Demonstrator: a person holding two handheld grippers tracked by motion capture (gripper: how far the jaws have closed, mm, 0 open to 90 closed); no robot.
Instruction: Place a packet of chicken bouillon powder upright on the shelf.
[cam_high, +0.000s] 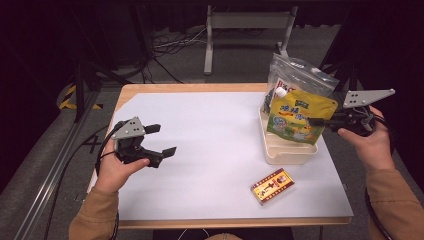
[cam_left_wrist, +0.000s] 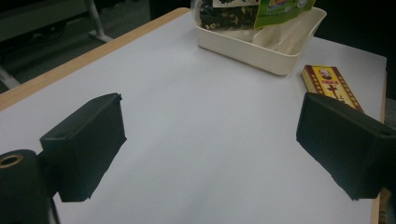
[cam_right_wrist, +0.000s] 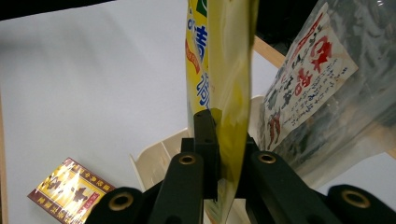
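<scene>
From the high view, the right gripper (cam_high: 316, 120) pinches the right edge of the yellow spout pouch (cam_high: 298, 116), which stands in the cream tray (cam_high: 290, 155) at the table's right side, leaning against a clear zip bag (cam_high: 300, 75) behind it. The grip sits at one edge only, so I'd say the pouch could swing or twist if it is moved, and its lower corner might catch the tray wall and drag the tray along the white table (cam_high: 210, 150). The left gripper (cam_high: 160, 142) hovers well apart over the left of the table with its jaws spread and nothing between them, too far off to steady the tray. A red and gold box (cam_high: 272, 186) lies flat just in front of the tray; a sliding tray could nudge it.

In the left gripper view, the two black jaws stand wide with only bare table between them. The tray (cam_left_wrist: 261, 51) and the box (cam_left_wrist: 329, 86) lie far ahead.

In the right gripper view, the jaws are pressed together on a thin fold of the pouch (cam_right_wrist: 224, 74), low on its edge. The film looks slick and floppy, so the hold may slip, or the pouch may fold over. The zip bag (cam_right_wrist: 322, 84) rests just beside it and could topple if the pouch is pulled away from it.
</scene>
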